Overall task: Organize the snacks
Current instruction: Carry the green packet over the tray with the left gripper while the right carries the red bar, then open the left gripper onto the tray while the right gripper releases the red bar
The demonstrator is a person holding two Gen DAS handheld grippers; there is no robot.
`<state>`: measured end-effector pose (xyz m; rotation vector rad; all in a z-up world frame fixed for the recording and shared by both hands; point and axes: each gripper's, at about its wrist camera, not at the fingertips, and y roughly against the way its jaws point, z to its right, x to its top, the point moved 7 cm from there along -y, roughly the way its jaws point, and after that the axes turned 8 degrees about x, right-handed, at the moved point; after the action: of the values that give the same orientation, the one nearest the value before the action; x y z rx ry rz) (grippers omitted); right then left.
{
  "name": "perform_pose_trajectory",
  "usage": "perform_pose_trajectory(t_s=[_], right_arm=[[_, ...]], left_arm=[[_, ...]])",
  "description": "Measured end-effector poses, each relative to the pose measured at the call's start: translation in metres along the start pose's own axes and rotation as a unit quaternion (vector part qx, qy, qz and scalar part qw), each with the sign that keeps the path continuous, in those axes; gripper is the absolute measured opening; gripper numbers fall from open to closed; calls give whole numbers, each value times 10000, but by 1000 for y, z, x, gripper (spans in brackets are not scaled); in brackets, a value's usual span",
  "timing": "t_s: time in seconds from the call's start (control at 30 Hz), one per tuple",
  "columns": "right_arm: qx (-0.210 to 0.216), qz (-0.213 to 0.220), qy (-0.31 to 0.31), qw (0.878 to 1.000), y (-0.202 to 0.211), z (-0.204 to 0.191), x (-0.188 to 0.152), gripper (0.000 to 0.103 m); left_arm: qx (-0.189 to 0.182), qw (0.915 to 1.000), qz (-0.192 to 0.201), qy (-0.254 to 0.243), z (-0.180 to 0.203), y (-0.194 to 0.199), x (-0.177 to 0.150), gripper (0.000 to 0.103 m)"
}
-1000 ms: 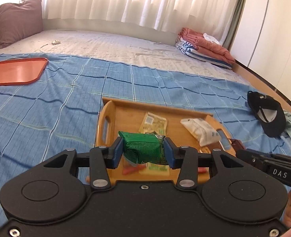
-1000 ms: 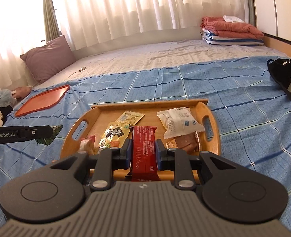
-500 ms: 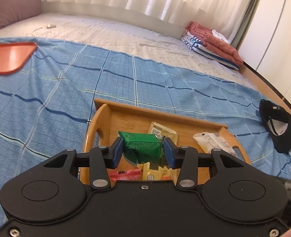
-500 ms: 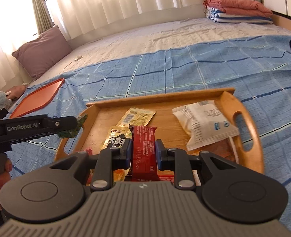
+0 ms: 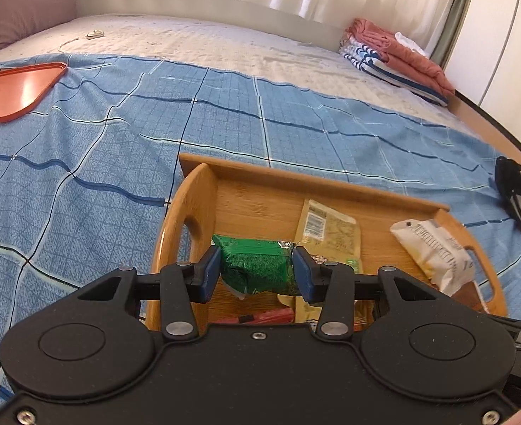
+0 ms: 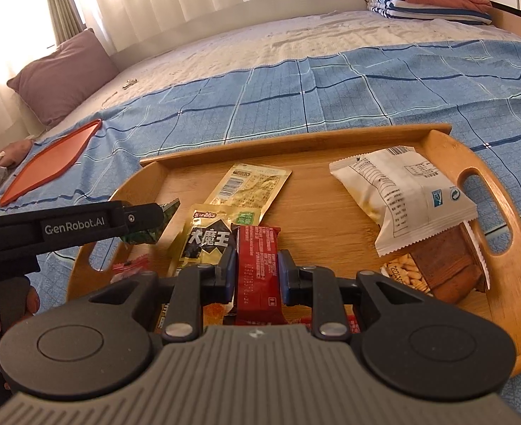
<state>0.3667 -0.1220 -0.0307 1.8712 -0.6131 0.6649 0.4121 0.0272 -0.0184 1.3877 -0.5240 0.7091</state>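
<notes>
My left gripper [image 5: 256, 272] is shut on a green snack packet [image 5: 256, 265], held just over the left end of the wooden tray [image 5: 189, 205]. My right gripper [image 6: 255, 272] is shut on a red snack bar [image 6: 258, 269], hanging over the tray's near middle [image 6: 295, 140]. From the right wrist view the left gripper [image 6: 157, 219] reaches in from the left with the green packet [image 6: 168, 209] in its tip. In the tray lie a yellow packet [image 6: 249, 187], a black-and-yellow packet [image 6: 207, 241], a white packet [image 6: 405, 191] and a brown one [image 6: 444, 265].
The tray rests on a blue checked blanket [image 5: 83, 163] on a bed. An orange tray [image 5: 16, 88] lies far left, a black cap [image 5: 519, 194] at the right. Folded towels [image 5: 398, 56] and a mauve pillow [image 6: 65, 74] sit at the back.
Both grippers have come forward and down toward the wooden tray, which now looks larger and closer. Each keeps the same packet in its grip.
</notes>
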Motion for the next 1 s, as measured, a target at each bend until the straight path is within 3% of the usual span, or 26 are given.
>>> perform_pose_trajectory(t_s=[0.73,0.83,0.87,0.9,1.0], right_arm=[[-363,196,95,9991,-7,2,-6,29],[-373,261,127,9989,-5,0,-5,33],[-368,268,149,9989,-4,0,-5,38],[-359,277,157,9988,-2,-1,-4,49],[-328,335,182,9987,3,-4,-2,52]], left_arm=[[33,9998,-5,-184,3,-8,-9,45],[38,9998,-7,-179,3,-5,-9,47],[40,9998,3,-182,3,-4,-8,47],[49,9998,31,-196,3,-2,-8,47],[114,9994,105,-296,4,6,-6,53]])
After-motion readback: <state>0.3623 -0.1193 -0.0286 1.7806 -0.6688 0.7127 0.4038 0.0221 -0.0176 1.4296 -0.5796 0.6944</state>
